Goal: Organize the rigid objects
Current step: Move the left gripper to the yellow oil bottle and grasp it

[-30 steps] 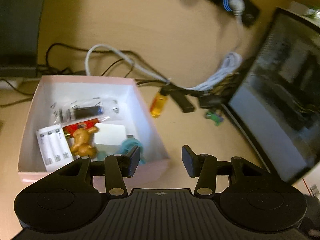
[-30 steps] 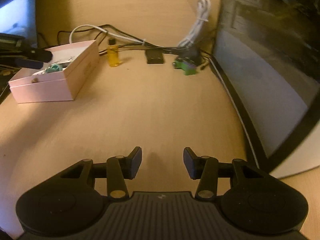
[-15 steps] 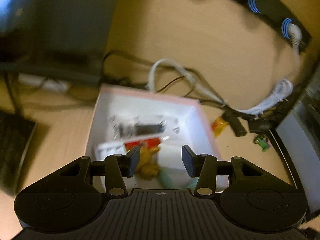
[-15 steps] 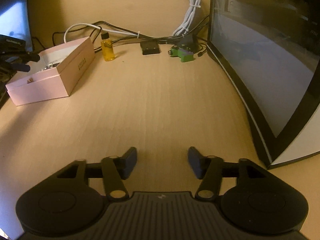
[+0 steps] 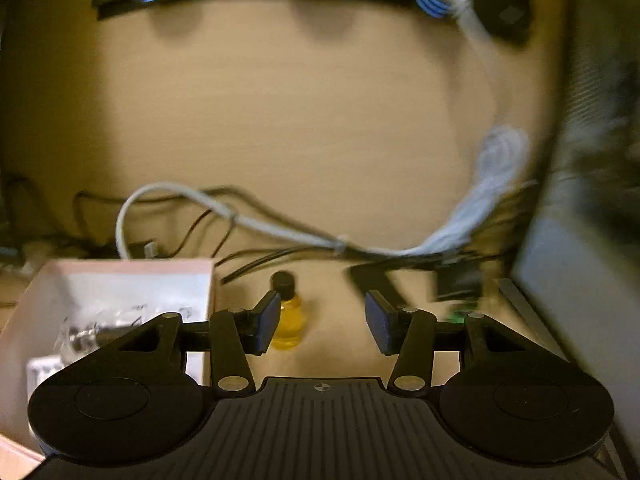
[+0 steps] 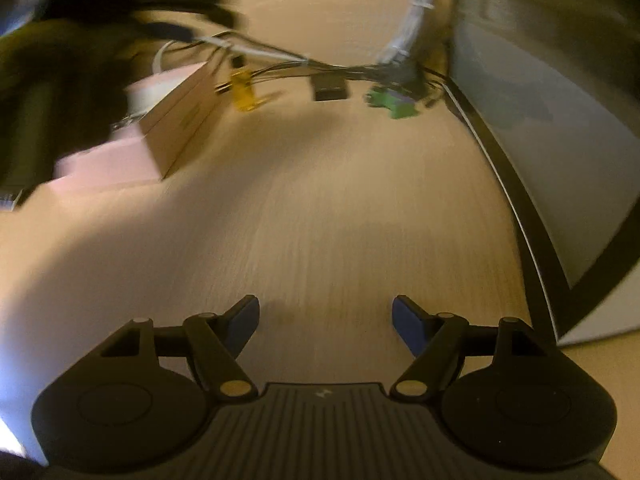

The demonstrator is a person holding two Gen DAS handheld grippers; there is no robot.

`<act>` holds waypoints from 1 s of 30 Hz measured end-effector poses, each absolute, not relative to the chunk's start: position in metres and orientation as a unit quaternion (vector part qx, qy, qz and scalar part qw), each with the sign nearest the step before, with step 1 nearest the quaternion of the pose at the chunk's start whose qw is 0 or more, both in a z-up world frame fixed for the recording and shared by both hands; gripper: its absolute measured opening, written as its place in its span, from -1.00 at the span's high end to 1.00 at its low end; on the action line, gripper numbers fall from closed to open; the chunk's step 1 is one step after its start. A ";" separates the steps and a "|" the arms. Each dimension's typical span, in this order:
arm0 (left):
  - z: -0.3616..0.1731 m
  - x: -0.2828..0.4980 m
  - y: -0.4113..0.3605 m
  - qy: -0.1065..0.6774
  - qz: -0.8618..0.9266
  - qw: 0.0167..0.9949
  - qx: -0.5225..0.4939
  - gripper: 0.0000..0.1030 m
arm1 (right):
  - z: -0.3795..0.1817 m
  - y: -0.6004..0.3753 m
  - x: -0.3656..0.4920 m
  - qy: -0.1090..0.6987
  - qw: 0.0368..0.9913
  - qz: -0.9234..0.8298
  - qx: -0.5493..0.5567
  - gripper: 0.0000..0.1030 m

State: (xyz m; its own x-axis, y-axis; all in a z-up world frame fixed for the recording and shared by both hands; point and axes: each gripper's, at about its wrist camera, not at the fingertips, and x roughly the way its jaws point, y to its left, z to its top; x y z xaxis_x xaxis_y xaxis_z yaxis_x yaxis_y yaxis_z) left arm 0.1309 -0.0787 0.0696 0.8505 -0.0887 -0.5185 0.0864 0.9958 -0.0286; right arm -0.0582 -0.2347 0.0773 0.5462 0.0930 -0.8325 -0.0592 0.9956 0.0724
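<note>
A pale wooden desk (image 6: pixel 320 208) carries everything, with a dark-framed monitor (image 6: pixel 560 160) along its right edge. At the left stands an open pink box (image 5: pixel 132 268), white inside, holding small packets that are too blurred to name. Just beside the box's right wall stands a small yellow bottle (image 5: pixel 290 322) with a black cap, clear amber and upright, its long axis vertical with the cap on top. Behind it run white and black cables (image 5: pixel 280 232) and, to the right, a flat black block (image 6: pixel 330 87) and a green part (image 6: pixel 394 102). The left gripper (image 5: pixel 320 322) hangs just before the bottle, jaws moderately parted, its left finger overlapping the bottle in view, nothing pinched. The right gripper (image 6: pixel 326 326) sits over bare desk, its jaws having just been opening, now wide and empty.
</note>
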 end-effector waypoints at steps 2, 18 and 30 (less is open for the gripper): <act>0.058 0.146 -0.091 0.267 0.023 0.964 0.007 -0.01 | 0.078 -0.234 -0.061 0.466 0.883 0.060 -0.002 -0.45; 0.004 0.203 -0.106 0.294 0.083 0.951 0.049 0.34 | 0.074 -0.247 -0.065 0.432 0.893 0.122 -0.030 -0.45; 0.036 0.111 -0.094 0.328 -0.108 0.938 0.007 0.36 | 0.072 -0.247 -0.057 0.427 0.899 0.095 -0.019 -0.45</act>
State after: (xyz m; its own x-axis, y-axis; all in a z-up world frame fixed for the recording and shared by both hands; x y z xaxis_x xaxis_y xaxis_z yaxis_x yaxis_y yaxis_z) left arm 0.1114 -0.0938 0.0364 0.7610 -0.1986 -0.6176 0.2076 0.9765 -0.0583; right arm -0.0565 -0.2466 0.0721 0.6173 0.1538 -0.7716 -0.1870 0.9813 0.0460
